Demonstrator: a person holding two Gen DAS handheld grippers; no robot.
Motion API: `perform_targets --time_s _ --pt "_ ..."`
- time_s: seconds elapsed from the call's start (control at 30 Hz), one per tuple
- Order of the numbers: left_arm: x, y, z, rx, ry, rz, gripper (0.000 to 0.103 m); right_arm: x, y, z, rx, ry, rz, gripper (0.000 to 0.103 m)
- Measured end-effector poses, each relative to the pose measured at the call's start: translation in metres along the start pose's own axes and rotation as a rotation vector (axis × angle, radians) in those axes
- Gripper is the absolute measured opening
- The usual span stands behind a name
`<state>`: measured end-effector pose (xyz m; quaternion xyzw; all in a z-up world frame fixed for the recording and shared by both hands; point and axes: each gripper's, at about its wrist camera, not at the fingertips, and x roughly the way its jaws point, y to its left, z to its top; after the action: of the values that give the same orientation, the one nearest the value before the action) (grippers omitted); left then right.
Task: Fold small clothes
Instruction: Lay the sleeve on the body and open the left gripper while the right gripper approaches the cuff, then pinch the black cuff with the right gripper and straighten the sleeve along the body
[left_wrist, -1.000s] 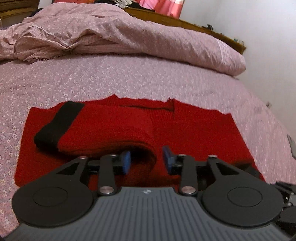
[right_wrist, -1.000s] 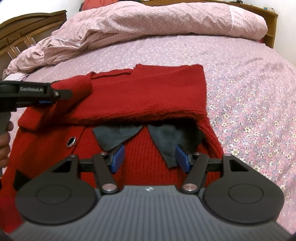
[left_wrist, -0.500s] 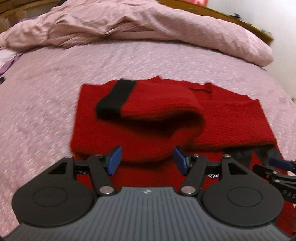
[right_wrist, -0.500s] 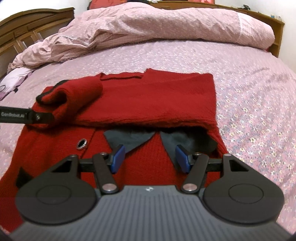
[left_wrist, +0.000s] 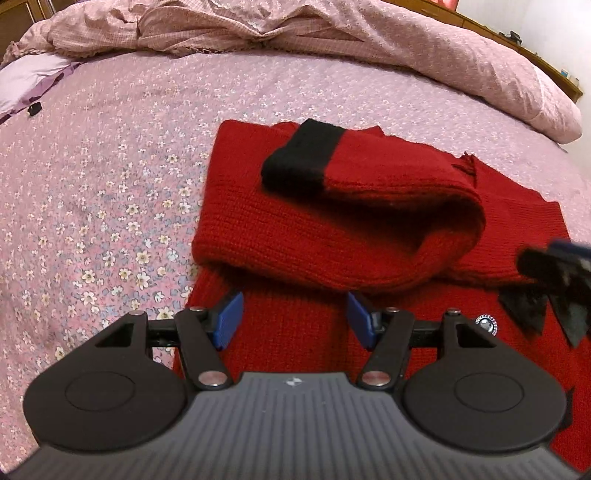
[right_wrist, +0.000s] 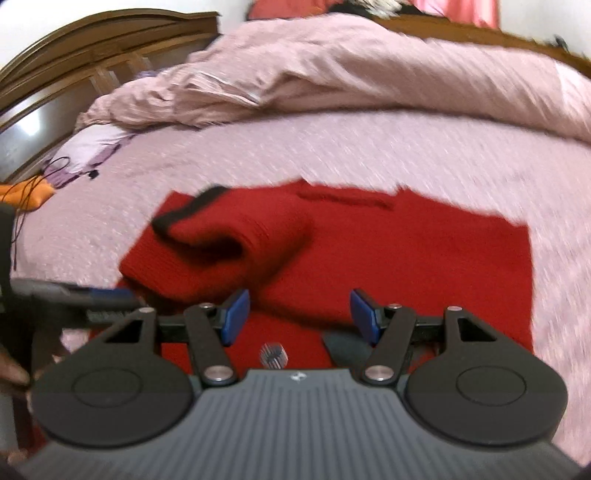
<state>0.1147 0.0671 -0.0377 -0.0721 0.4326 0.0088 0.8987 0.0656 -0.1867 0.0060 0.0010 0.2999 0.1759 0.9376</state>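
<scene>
The red sweater (left_wrist: 280, 236) lay flat on the bed (left_wrist: 110, 177), partly folded; its sleeve (left_wrist: 376, 173) with the black cuff (left_wrist: 299, 155) was doubled back across the sweater's top layer, the cuff towards the quilt (left_wrist: 332, 40) heaped at the far side of the bed; a silver button (left_wrist: 487, 325) and the dark collar (left_wrist: 524, 306) showed on the sweater's near part, below the folded layer. The left hand-held gripper (left_wrist: 293, 319) hung over the sweater's near left edge, blue pads (left_wrist: 231, 317) apart, nothing between them; the right hand-held gripper (right_wrist: 299, 314) hung over the sweater's near middle, jaws likewise apart and empty, that view blurred; left of the sweater lay an orange cloth (right_wrist: 29, 194).
</scene>
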Motion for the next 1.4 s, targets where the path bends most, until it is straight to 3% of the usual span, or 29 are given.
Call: perform_targets --time_s 0.23,0.47,0.67,0.97,1.27,1.4 --pt "0.001 0.001 -0.001 -0.014 0.001 -0.012 0.068 0.031 0.039 0.025 -0.161 0.006 0.032 0.063" --pt "0.002 0.000 -0.001 -0.015 -0.001 -0.022 0.071 0.066 0.074 0.033 -0.359 -0.010 -0.032 0.063" --pt "0.002 0.002 0.000 -0.023 -0.002 -0.032 0.071 0.084 0.071 0.031 -0.357 -0.002 -0.063 0.062" --pt "0.002 0.000 -0.001 -0.015 -0.004 -0.019 0.072 0.065 0.070 0.027 -0.384 0.003 0.026 0.064" --pt "0.003 0.001 -0.001 -0.016 -0.004 -0.018 0.073 0.065 0.067 0.030 -0.325 0.020 0.074 0.066" --pt "0.003 0.001 -0.001 -0.017 -0.004 -0.023 0.074 0.073 0.068 0.031 -0.320 0.039 0.091 0.074"
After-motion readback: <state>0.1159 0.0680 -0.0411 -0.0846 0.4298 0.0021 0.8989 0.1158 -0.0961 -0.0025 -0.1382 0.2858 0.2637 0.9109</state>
